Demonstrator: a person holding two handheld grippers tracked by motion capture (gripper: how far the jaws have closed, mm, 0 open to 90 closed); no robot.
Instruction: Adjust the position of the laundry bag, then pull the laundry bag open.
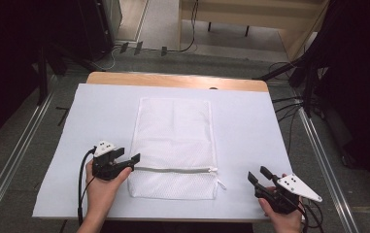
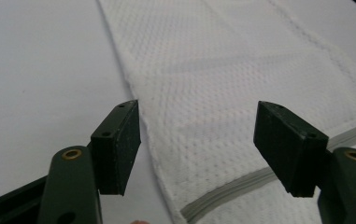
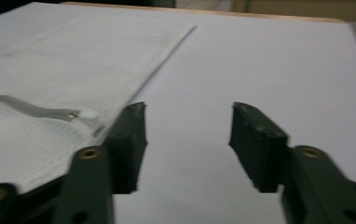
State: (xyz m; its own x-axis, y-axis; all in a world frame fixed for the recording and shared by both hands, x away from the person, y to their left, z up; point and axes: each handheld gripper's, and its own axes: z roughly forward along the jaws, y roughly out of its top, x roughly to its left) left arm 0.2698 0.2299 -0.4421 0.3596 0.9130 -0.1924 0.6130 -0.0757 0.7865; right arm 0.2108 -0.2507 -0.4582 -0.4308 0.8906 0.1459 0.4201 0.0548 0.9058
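A white mesh zip bag (image 1: pixel 174 141) lies flat in the middle of a white sheet (image 1: pixel 250 126) on the table. Its grey zipper (image 1: pixel 173 170) runs across near the front end, with the white pull tab (image 1: pixel 220 184) at the bag's right edge. My left gripper (image 1: pixel 128 156) is open at the bag's left edge, beside the zipper's left end; in the left gripper view the bag (image 2: pixel 222 84) and zipper (image 2: pixel 241 184) lie between the jaws. My right gripper (image 1: pixel 259 174) is open over bare sheet, right of the bag. The right gripper view shows the pull tab (image 3: pixel 88 114) just left of the jaws.
The white sheet covers nearly the whole wooden table (image 1: pixel 173 79), leaving a strip of wood at the far edge. Cables (image 1: pixel 289 104) and dark stands (image 1: pixel 309 73) crowd the floor to the right. Metal rails (image 1: pixel 8 165) run along both sides.
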